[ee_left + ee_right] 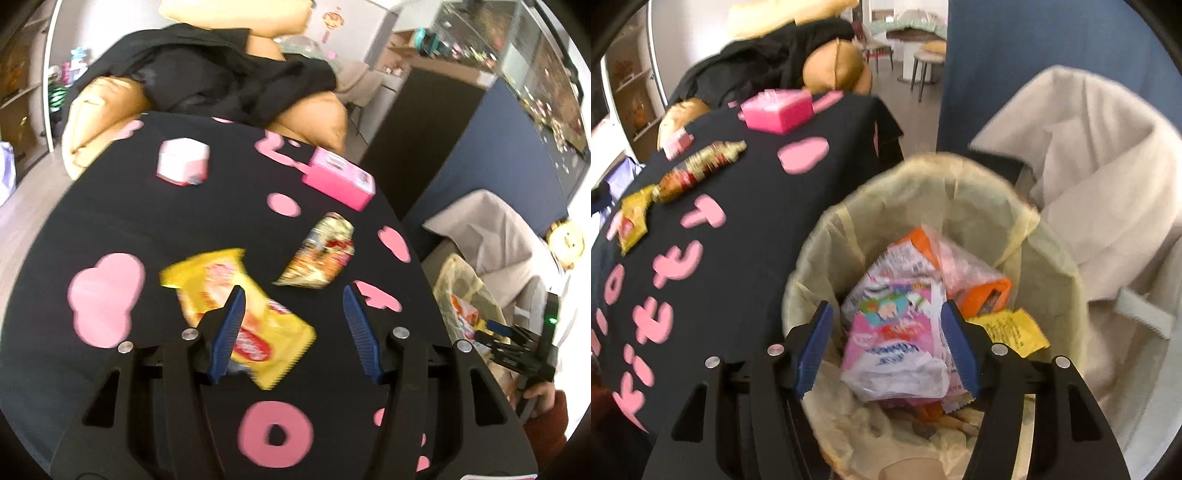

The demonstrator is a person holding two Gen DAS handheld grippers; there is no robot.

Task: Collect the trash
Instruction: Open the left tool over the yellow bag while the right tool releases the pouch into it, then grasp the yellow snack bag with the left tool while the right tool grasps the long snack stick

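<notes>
The left tool (293, 304) is held with its fingers wide apart, nothing between them, above the table (110, 221) w/ the black-and-pink cloth. Directly under it the yellow wrapper (236, 317) is seen, lying flat near the table edge closest to the camera; one blue finger (229, 332) is in front of it, but contact cannot be judged because of blur. Just beyond, toward the right edge, the crumpled gold-red wrapper (319, 253) lies, apart from the yellow one. Farther, near the far edge, a pink box (338, 177) and a white-pink box (183, 164) are standing; whether these are trash cannot be told.

The right tool (886, 349) is also spread open and empty, held over the lined trash bin (1052, 258) beside the table's right edge. Inside the bin a pink-white packet (894, 332), orange packaging (986, 291) and a yellow paper (1015, 328) are seen.

Risks, as judgement: the yellow wrapper is thin and flat, so the cloth could be pinched together w/ it and dragged, and the boxes moved. If only a corner is clamped, the wrapper could slip out before the bin. The gold-red wrapper could be pushed off the edge by a finger.
</notes>
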